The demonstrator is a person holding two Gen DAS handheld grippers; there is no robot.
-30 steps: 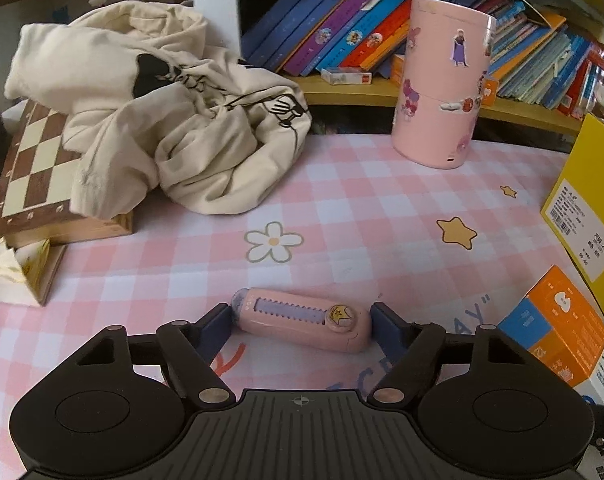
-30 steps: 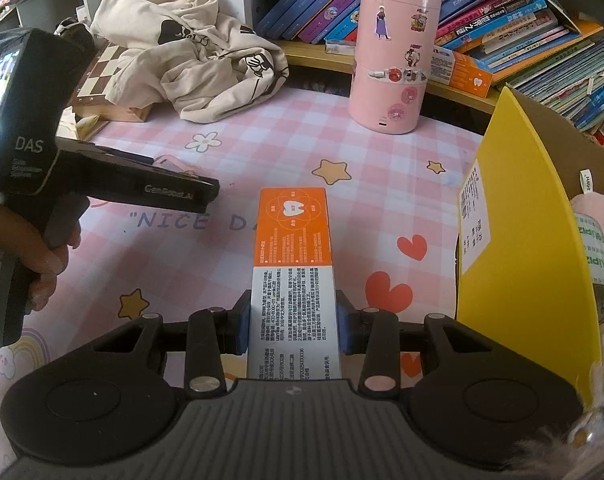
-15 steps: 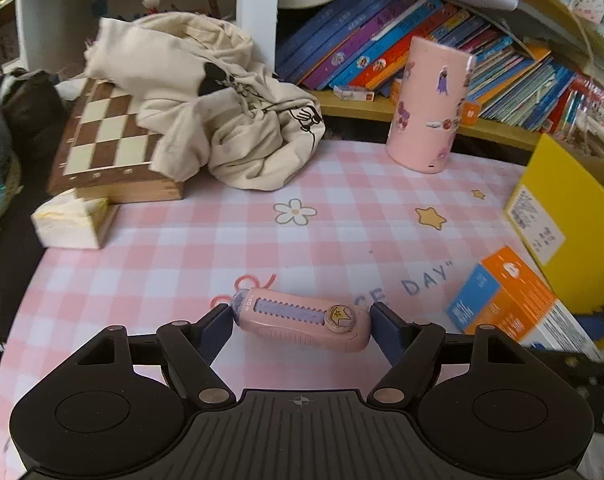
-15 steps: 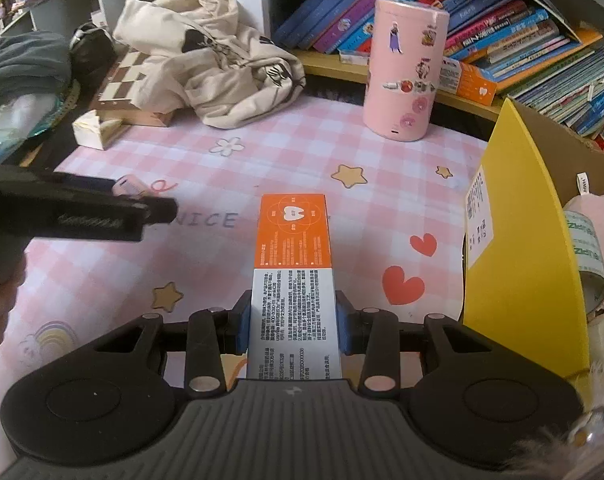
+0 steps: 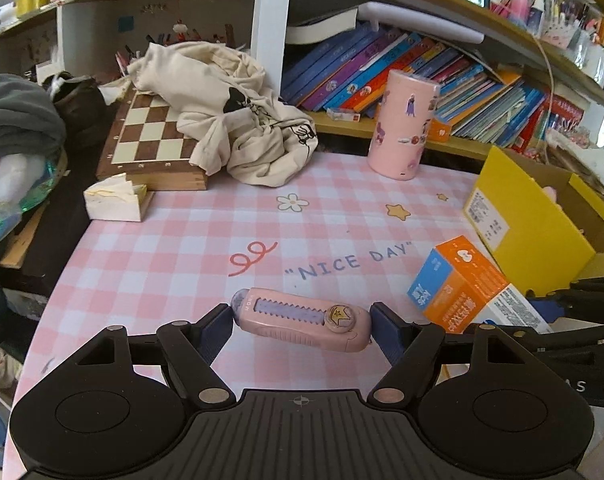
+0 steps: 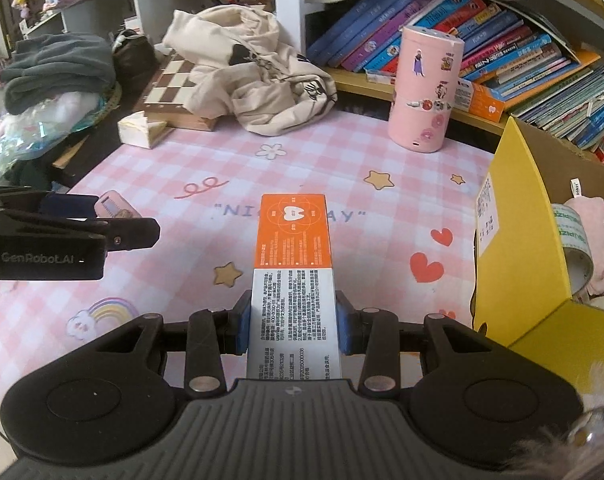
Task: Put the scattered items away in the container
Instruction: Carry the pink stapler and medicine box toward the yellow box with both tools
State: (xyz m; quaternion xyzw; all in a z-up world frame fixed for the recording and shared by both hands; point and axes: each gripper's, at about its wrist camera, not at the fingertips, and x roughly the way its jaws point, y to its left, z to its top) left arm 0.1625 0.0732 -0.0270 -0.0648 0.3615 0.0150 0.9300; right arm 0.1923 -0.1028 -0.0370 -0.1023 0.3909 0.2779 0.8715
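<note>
1. Left gripper (image 5: 302, 322) clamped end to end on a pink utility knife (image 5: 302, 319), apparently lifted above the pink checked tablecloth (image 5: 206, 236).
2. Right gripper (image 6: 293, 322) closed on an orange-and-white toothpaste box (image 6: 294, 258); yellow cardboard box (image 6: 519, 240) just right, holding a tape roll (image 6: 573, 248).
</note>
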